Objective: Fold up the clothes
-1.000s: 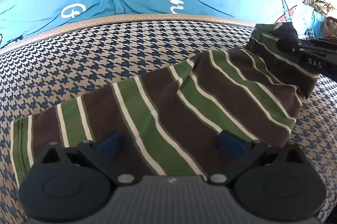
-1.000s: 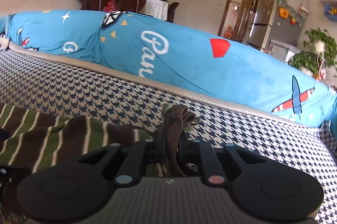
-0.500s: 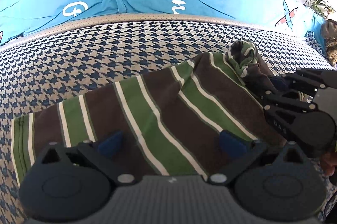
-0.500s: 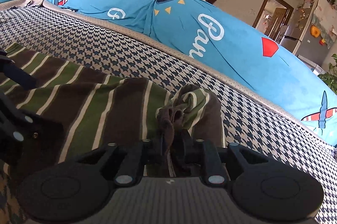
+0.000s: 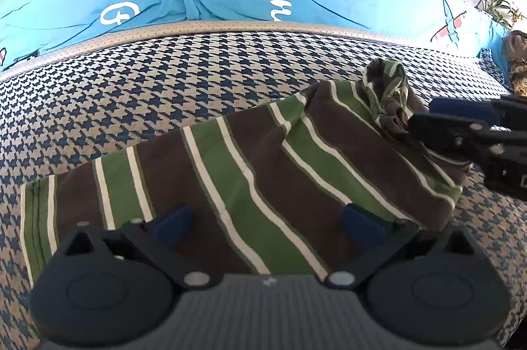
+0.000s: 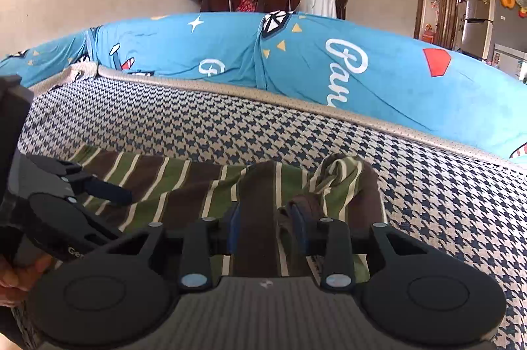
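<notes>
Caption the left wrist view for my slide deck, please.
Open left gripper over a striped garment on houndstooth cushion; right gripper opening beside its bunched end.

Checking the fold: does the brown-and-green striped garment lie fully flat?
No, a bunched lump rises from the brown-and-green striped garment at its far end.

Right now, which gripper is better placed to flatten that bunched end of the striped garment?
Right. The right gripper sits at the bunched end of the striped garment, its jaws opening with cloth between them. The left gripper rests with open jaws at the flat opposite end, away from the bunch.
</notes>
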Available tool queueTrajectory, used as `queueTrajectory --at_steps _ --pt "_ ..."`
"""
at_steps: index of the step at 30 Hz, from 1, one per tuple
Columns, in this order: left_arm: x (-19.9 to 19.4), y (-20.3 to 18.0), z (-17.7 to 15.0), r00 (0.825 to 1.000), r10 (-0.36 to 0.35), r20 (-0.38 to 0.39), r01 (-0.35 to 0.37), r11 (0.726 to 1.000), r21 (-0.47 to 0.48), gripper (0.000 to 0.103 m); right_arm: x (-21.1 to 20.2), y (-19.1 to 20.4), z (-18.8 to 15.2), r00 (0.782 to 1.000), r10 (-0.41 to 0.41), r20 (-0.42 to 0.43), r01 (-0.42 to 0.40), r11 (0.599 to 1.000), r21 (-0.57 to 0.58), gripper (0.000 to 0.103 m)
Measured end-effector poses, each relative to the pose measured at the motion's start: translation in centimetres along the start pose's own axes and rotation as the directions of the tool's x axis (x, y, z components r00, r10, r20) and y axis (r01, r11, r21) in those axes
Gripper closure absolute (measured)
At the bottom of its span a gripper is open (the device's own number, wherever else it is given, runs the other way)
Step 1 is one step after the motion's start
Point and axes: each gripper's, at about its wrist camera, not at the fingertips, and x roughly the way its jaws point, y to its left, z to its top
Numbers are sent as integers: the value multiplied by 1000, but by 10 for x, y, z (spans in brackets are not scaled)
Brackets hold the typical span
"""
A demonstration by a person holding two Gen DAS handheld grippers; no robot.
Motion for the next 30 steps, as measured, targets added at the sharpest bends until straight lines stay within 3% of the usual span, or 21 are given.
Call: queueTrajectory --at_steps 4,8,13,25,28,30 --pt "-3 2 1 1000 1 7 -1 1000 -17 0 1 -22 5 995 -98 28 96 993 71 69" --pt "-7 4 4 1000 0 19 0 1000 -29 0 12 -50 6 986 -165 15 157 963 221 69" --pt "-11 3 6 1000 -5 31 6 1000 -22 0 25 -60 8 968 -251 7 242 939 246 69" --pt "-14 11 12 999 -12 32 15 997 -72 0 83 -43 4 980 -194 -55 200 966 166 67" --pt "-13 12 13 1000 -13 29 15 997 -82 0 94 -38 1 979 -195 -65 204 964 169 62" --pt "-13 13 13 1000 -11 27 14 996 -86 0 99 -41 0 982 -172 -76 184 963 197 51"
